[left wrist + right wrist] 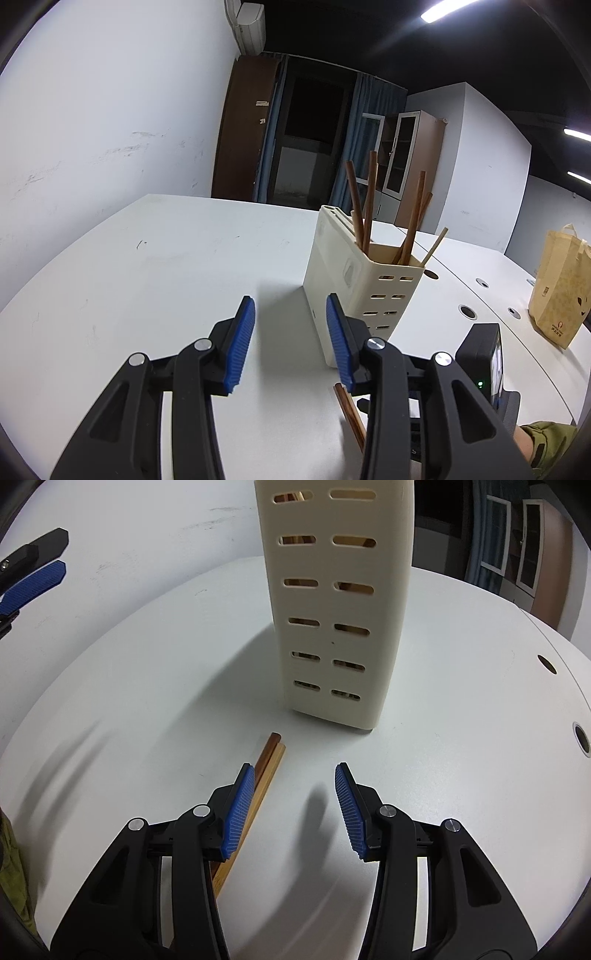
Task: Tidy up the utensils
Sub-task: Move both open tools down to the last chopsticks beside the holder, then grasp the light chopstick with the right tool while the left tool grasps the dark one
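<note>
Left wrist view: the left gripper (pixel 290 339) hangs over the white table (pixel 155 280) with its blue pads (pixel 242 343) parted and nothing between them; bare tabletop fills the gap. Ahead and slightly to the right of the right-hand pad stands the cream utensil holder (pixel 343 280), upright, its slotted face turned toward the lower right; several brown chopsticks (pixel 369 206) stand tilted in its open top, together with one thinner pale stick (pixel 436 245) leaning out to the right. Below the right-hand finger a pair of loose chopsticks (pixel 351 417) lies flat on the table, partly hidden by the gripper body. Far to the right a yellow paper bag (pixel 557 291) stands on the table, well apart from the holder; a sleeve (pixel 546 439) shows at the lower right edge.

Right wrist view: the right gripper (pixel 295 805) points steeply down at the table (pixel 461 738), its pads (pixel 238 812) likewise apart and gripping nothing; only its own shadow lies between them. The loose chopsticks (pixel 267 764), one dark and one lighter, lie side by side and touching, running from just short of the holder's base back under the left-hand finger; they lie outside the gap, beside that pad. The utensil holder (pixel 340 602) stands directly ahead, slotted face toward the camera; the left gripper's pad (pixel 31 585) shows at the far left edge.
</note>
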Motion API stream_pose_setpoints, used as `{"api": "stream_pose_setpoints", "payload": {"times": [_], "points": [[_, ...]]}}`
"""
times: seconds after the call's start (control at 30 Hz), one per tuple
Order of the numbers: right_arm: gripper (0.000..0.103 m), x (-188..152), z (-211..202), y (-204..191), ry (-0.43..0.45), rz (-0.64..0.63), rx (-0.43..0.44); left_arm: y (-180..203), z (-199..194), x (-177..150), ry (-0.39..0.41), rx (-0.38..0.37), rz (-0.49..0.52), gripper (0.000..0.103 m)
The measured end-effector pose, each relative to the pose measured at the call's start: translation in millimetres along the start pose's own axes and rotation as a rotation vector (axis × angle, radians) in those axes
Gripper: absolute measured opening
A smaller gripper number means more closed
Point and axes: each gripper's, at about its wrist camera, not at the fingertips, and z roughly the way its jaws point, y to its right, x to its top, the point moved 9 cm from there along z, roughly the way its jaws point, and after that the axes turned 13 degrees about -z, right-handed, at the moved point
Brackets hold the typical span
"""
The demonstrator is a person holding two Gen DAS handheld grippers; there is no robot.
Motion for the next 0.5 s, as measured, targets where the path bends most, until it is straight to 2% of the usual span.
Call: {"api": "stream_pose_setpoints", "payload": {"times": [0.2,0.37,0.5], "points": [[0.044,0.1,12.7,-7.8,-0.036,-0.014,0.015,0.4,3.3,-4.2,-0.017,0.005,0.004,0.04],[0.048,0.0,12.7,-6.4,-0.044,0.011,0.023,2.5,4.8,-6.8,-0.022,0.005,0.012,0.04],[0.048,0.0,15.7,-5.0,-0.066,-0.001,-0.005,3.4,6.0,-9.0,-0.028,0.007,0.014,0.04]]}}
